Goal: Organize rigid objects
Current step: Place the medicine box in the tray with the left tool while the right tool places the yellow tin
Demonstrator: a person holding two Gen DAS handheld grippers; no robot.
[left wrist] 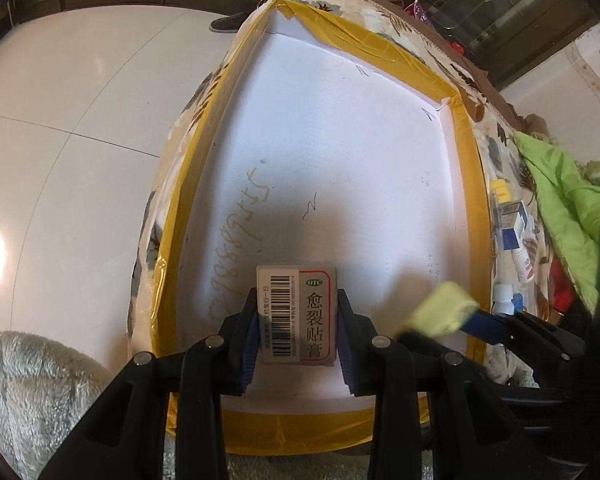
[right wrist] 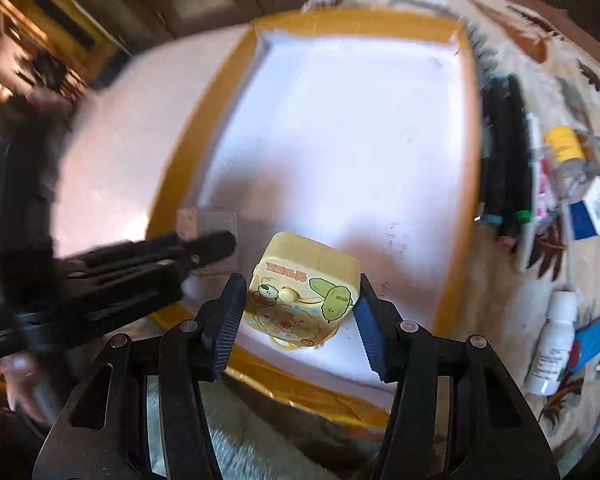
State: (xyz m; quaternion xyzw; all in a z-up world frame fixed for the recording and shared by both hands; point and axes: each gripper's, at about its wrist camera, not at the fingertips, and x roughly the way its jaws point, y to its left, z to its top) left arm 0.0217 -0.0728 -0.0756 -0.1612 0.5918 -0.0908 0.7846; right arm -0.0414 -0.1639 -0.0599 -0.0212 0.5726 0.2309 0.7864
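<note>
Left gripper: clamped on the medicine box, pads flat on both long sides, barcode face up.
Box axis: long side runs 12 to 6, straight along the fingers, so it can go down without a twist.
Right gripper: jaws around the yellow cartoon case; the right pad touches its edge, the left shows a sliver of gap, so I cannot tell if it is truly gripped.
Case position: tilted, over the near edge of the tray.
Tray: white foam floor, yellow-taped rim, bare out toward 12 o'clock from both grippers.
Key relation: the two loads sit side by side at the tray's near end, medicine box at the case's 9 o'clock; crowding is the risk.
Outside, 3 o'clock: white bottle, blue-and-white carton, markers on the leaf-print cloth, nearer the right gripper.
</note>
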